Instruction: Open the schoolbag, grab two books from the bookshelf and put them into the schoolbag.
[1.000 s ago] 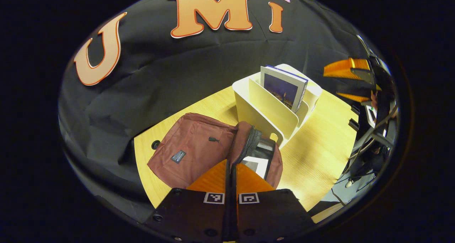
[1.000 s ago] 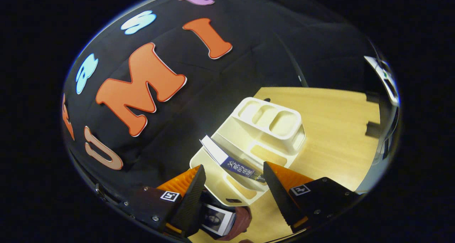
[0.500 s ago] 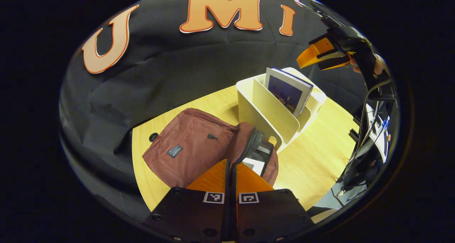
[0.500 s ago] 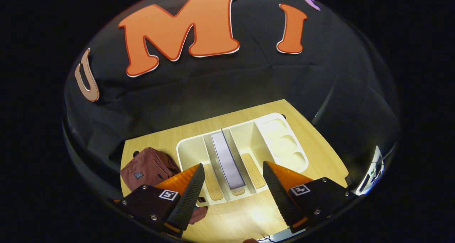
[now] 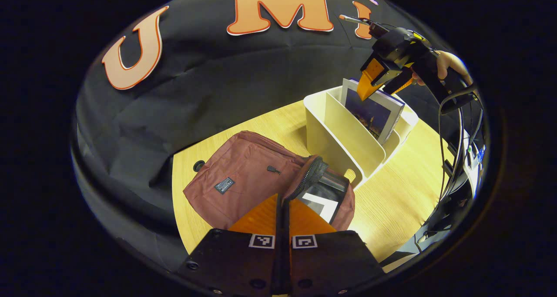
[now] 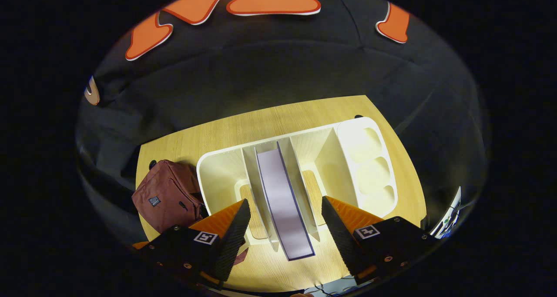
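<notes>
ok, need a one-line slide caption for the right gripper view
Open right tongs poised above the book standing in the white bookshelf, maroon schoolbag beside it.

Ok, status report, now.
Right gripper open above book in bookshelf. Left gripper shut at schoolbag zipper edge, one book inside. Nothing blocking.

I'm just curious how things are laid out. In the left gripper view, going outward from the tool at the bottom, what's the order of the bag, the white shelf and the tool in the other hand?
1. Bag, right at the left tool, slightly left.
2. White shelf, beyond the bag, to the right.
3. Other tool, farthest, upper right, above the book in the shelf.
</notes>
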A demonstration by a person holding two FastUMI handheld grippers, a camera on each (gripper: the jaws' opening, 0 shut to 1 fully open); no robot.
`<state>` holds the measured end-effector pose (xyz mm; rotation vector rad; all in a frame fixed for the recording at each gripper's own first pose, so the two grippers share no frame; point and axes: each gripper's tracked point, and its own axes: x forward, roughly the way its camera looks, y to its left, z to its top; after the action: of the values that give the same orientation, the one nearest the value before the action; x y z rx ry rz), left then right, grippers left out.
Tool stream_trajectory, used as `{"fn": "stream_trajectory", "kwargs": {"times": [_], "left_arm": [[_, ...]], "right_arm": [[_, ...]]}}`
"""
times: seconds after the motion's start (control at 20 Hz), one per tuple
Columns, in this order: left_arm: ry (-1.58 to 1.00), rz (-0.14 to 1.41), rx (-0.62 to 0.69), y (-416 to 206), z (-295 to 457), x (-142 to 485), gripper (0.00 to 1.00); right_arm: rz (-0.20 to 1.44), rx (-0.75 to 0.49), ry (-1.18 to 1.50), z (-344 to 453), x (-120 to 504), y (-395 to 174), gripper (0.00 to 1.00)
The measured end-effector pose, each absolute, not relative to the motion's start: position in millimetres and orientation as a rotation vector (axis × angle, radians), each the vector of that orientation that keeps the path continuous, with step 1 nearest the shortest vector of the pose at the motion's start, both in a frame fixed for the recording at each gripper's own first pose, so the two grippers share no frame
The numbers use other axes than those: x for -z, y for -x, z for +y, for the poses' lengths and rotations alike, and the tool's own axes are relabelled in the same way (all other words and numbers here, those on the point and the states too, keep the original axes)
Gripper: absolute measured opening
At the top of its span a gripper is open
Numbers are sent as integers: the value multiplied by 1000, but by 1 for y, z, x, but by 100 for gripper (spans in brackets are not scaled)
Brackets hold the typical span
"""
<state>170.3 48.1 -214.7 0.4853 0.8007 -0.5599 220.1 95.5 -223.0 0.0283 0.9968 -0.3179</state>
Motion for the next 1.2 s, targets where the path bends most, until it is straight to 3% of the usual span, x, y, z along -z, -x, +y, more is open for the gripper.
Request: {"fn": "stream_trajectory", "kwargs": {"times": [0.25, 0.35, 0.5, 0.65, 0.7, 0.75, 1.2], "left_arm": [[-491, 818, 530, -173, 48, 219, 1], [-493, 820, 530, -173, 47, 220, 1], [-488, 828, 527, -169, 45, 221, 1], [-475, 834, 528, -169, 45, 222, 1], [-466, 836, 527, -169, 48, 222, 1], [-449, 839, 527, -168, 47, 221, 1], [-399, 838, 584, -164, 45, 212, 1]], "right_arm": [[1032, 301, -29, 97, 240, -232, 98], [1055, 311, -19, 92, 245, -231, 82], [1059, 301, -16, 90, 247, -229, 40], [1005, 309, -3, 91, 239, -233, 34], [962, 321, -9, 90, 230, -236, 22], [917, 332, -24, 91, 218, -237, 34], [559, 357, -75, 99, 101, -196, 33]]}}
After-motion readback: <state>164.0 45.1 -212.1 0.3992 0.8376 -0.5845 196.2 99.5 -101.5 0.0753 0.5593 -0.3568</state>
